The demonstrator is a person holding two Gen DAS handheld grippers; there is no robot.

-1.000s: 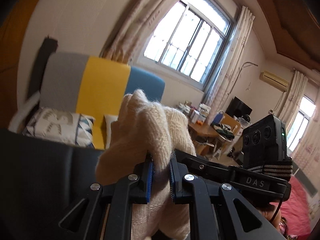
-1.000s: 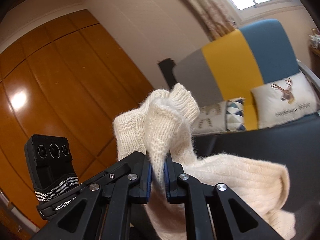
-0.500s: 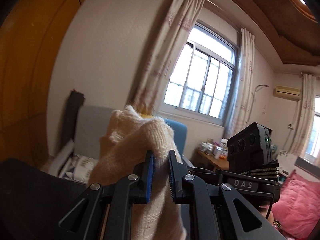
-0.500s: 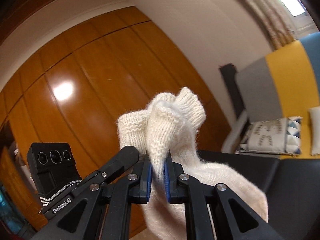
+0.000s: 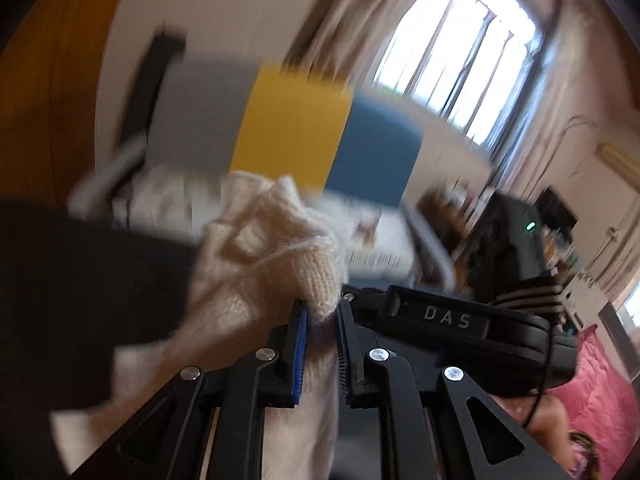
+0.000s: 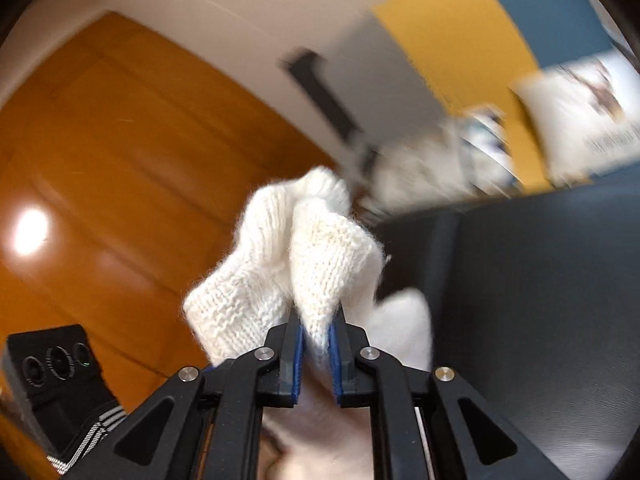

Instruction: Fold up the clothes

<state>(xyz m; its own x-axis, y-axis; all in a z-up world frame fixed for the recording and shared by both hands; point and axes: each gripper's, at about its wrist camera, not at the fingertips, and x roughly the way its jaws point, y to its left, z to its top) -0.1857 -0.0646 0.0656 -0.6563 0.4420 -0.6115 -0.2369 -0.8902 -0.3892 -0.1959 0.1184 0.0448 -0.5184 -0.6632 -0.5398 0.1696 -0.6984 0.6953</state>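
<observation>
Left wrist view is swinging down from the window to the dark desk (image 5: 80, 280), so I am lowering the cream knit sweater (image 5: 260, 264) toward it. My left tongs (image 5: 322, 336) are pinching one bunched edge. My right tongs (image 6: 316, 344) are starting to ease apart, the sweater's other edge (image 6: 320, 256) still between the pads above the desk, so I am nearly laying it out.

Daylight from window (image 5: 452, 64) — blown out, heavy motion blur, glare on wooden door (image 6: 32, 232), fisheye-dark corners

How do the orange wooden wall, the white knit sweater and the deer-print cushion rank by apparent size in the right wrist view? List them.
1. orange wooden wall
2. white knit sweater, enlarged by nearness to the camera
3. deer-print cushion, partly cut off by the frame
</observation>
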